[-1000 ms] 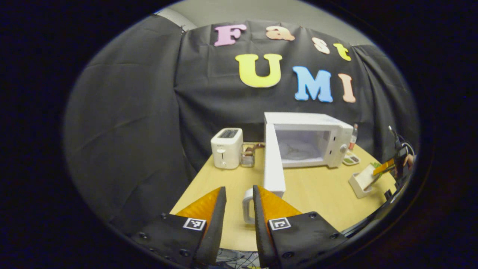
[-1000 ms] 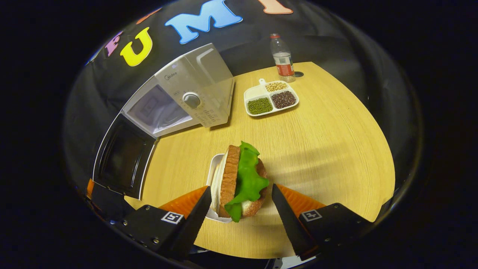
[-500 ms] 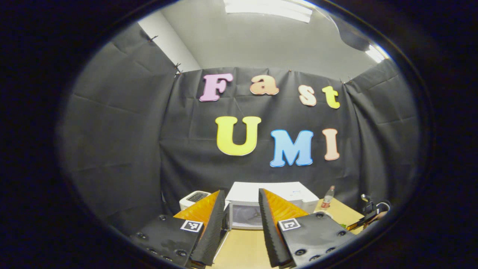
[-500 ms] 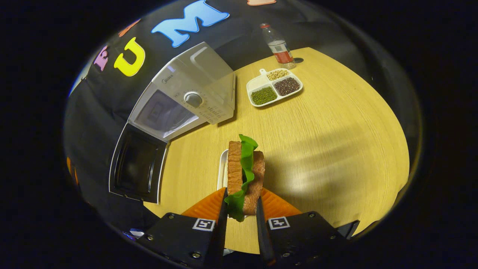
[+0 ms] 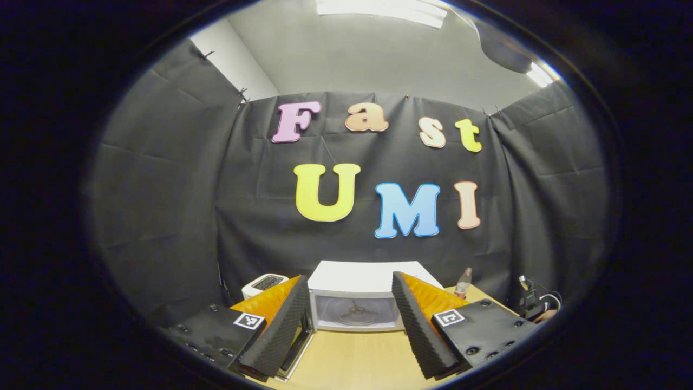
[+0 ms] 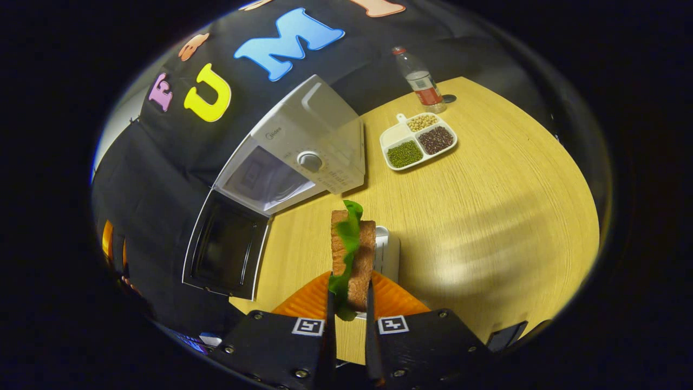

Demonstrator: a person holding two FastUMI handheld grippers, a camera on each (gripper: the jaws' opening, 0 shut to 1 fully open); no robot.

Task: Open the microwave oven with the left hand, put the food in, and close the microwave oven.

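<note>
The white microwave [image 6: 303,157] stands on the wooden table [image 6: 487,189] with its door [image 6: 224,252] swung wide to the left. In the left gripper view the microwave [image 5: 360,292] shows its bare cavity between the fingers of my left gripper [image 5: 351,317], which is open and holds nothing. My right gripper [image 6: 349,295] is shut on the sandwich [image 6: 352,252], two brown bread slices with green lettuce between. The sandwich hangs above the table, lifted off its small white dish [image 6: 387,254], in front of the oven.
A white divided tray of beans [image 6: 418,147] and a plastic bottle [image 6: 419,81] sit to the right of the microwave. A white toaster [image 5: 262,284] stands to its left. The other gripper and a hand [image 5: 533,309] show at the far right of the left gripper view.
My right gripper closed on the sandwich and raised it off the white dish. My left gripper let go of the door handle, tilted upward, backed off and opened wider.
</note>
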